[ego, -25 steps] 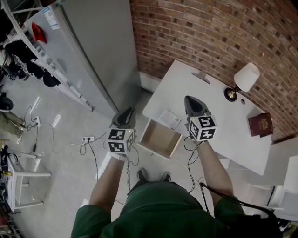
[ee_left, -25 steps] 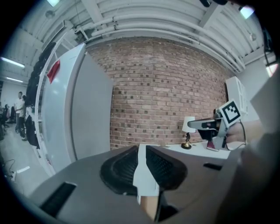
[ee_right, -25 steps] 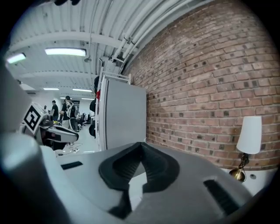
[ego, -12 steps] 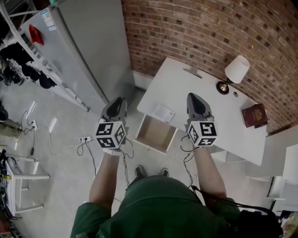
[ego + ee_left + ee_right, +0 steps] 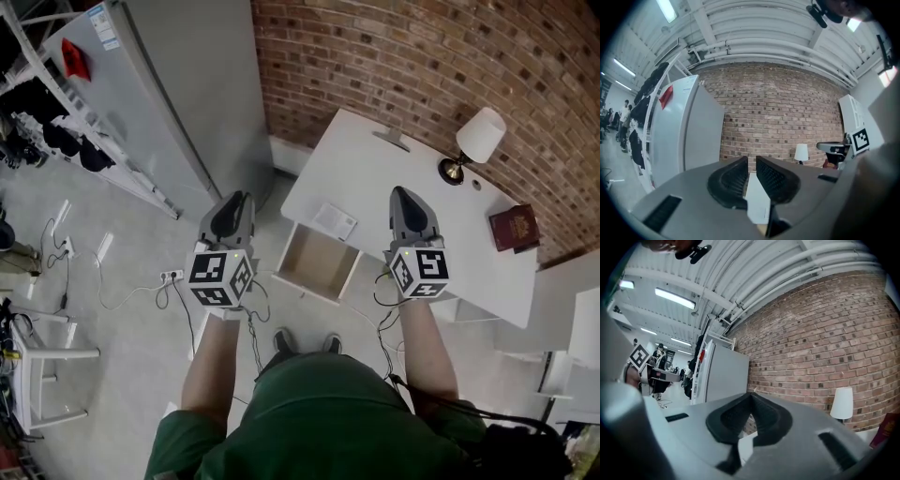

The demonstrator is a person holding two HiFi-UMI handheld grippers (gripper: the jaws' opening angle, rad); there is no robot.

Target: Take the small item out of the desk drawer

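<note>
I have both forearms stretched forward side by side and well apart, each gripper pointing level toward the brick wall, with the open drawer below and between them. My left gripper sits off the left end of the desk, over the floor beside the grey fridge, its marker cube facing up at me. Its ribbed pads stand a narrow slit apart with nothing between them. My right gripper hangs above the front part of the desktop, to the right of the drawer. Its jaws are closed tip to tip and empty. The drawer is pulled out toward me and I see only its bare brown bottom. The small white item lies flat on the desktop at the front edge, just behind the drawer and toward the left end, touching neither gripper. Further back, the lamp stands near the wall edge and a red book lies toward the right end.
</note>
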